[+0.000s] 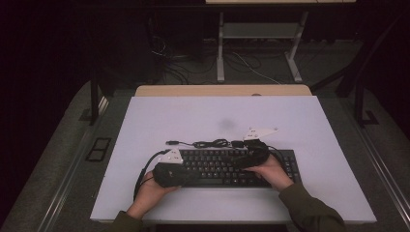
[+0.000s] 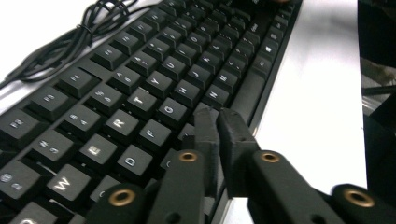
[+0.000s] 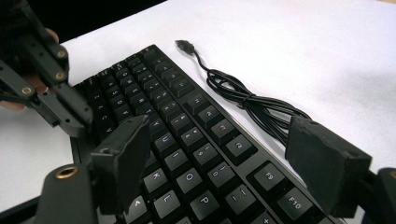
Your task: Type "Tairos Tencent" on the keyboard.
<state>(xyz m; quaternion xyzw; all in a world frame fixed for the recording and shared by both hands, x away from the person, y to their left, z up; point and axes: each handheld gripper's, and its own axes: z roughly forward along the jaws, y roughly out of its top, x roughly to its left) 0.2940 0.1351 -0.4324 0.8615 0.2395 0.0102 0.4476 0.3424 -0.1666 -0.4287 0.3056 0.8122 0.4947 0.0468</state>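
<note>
While both hands rest low at the table's (image 1: 145, 111) near edge, the keyboard (image 1: 227, 166) lies flat between them, its coiled cable (image 1: 212, 143) just behind. Left gripper (image 2: 219, 122): jaws nearly together, nothing between, tips over the bottom letter row beside the spacebar. Right gripper (image 3: 219, 154): jaws wide, straddling the right-hand keys, gripping nothing. Key legends blurred; the keyboard's ends are cut off in both gripper views.

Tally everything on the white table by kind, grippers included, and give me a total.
Keyboard: 1
USB cable: 1
Grippers: 2, the left gripper and the right gripper
Total: 4
</note>
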